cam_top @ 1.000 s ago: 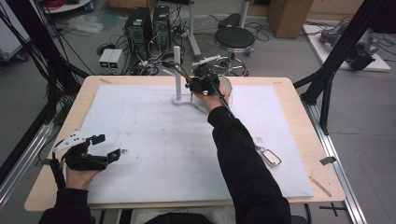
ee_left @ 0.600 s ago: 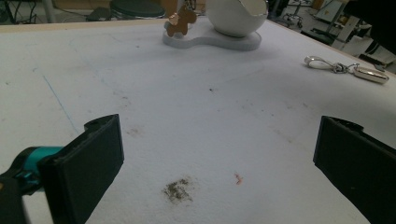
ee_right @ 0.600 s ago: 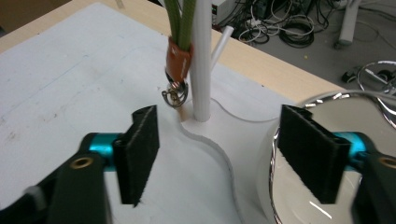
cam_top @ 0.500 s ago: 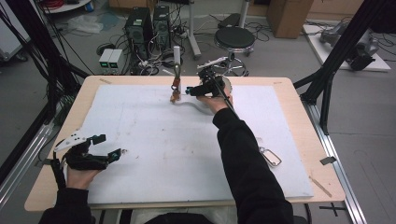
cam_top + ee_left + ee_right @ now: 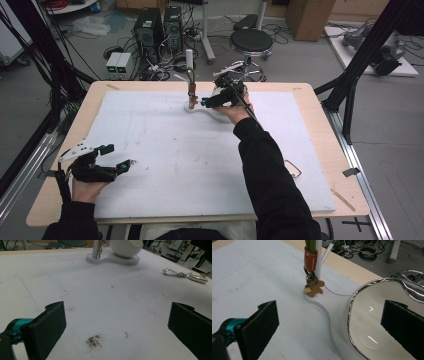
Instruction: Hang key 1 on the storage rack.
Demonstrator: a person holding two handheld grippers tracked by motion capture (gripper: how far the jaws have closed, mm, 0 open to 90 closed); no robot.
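Right gripper view: right tongs [image 5: 329, 325] agape beside keychain [image 5: 312, 277]

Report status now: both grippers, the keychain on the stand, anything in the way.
Right gripper just opened, nothing between its jaws. Left gripper open, resting near table edge. Keychain hanging on white stand beside bowl. No obstruction near it.

Lab: computer towers [image 5: 155, 27], tangled cables [image 5: 165, 67], black rig frame [image 5: 367, 55].

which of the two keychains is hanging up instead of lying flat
The strap keychain with the brown tab and gingerbread charm hangs on the white stand post. The silver carabiner keychain lies flat on the table.
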